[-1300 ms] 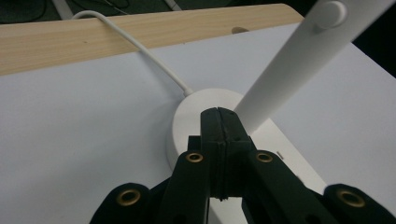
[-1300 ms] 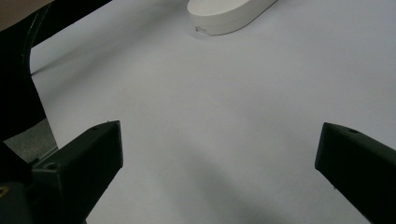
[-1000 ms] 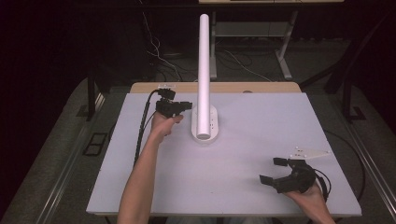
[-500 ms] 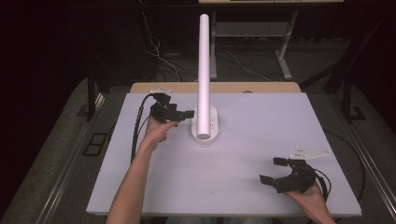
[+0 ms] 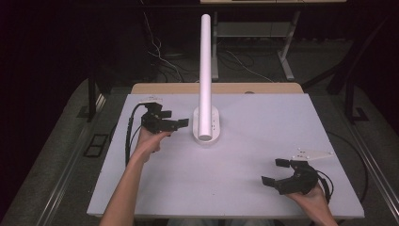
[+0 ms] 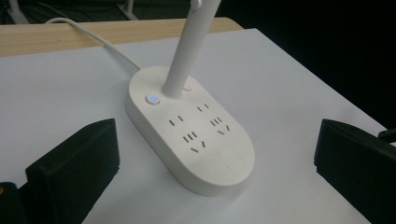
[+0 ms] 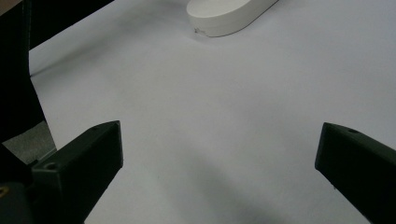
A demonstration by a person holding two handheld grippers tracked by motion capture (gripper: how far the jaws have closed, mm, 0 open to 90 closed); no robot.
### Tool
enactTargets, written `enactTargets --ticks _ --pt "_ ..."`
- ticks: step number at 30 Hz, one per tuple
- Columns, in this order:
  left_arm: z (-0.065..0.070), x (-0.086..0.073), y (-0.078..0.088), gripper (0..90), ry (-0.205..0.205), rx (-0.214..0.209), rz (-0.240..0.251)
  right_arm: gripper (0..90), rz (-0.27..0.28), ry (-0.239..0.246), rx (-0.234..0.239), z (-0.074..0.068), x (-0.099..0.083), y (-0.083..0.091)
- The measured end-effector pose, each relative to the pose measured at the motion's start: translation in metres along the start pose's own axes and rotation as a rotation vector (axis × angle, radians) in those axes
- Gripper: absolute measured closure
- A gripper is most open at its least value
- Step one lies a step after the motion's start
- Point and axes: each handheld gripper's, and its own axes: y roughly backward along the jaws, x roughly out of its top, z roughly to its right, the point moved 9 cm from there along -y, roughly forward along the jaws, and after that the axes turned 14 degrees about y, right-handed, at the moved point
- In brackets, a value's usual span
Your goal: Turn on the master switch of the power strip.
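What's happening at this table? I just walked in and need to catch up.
A person holds a two-jaw gripper in each hand at a white table. The left gripper sits just beside a white power strip base with a tall white post rising from it; its jaws have just opened wide, nothing between them. A small button on the base glows blue. The right gripper rests open near the table's front right corner.
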Motion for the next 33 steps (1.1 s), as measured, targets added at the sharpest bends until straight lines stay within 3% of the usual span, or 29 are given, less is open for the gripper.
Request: enactTargets --ticks 21,33 --pt "0.022 -0.050 0.035 0.0 -0.029 -0.038 0.016 0.4 0.004 -0.005 0.006 -0.002 0.001 -0.001" --pt "0.025 -0.088 0.048 0.0 -0.045 -0.021 -0.006 0.4 0.007 -0.008 0.014 -0.005 0.001 -0.002"
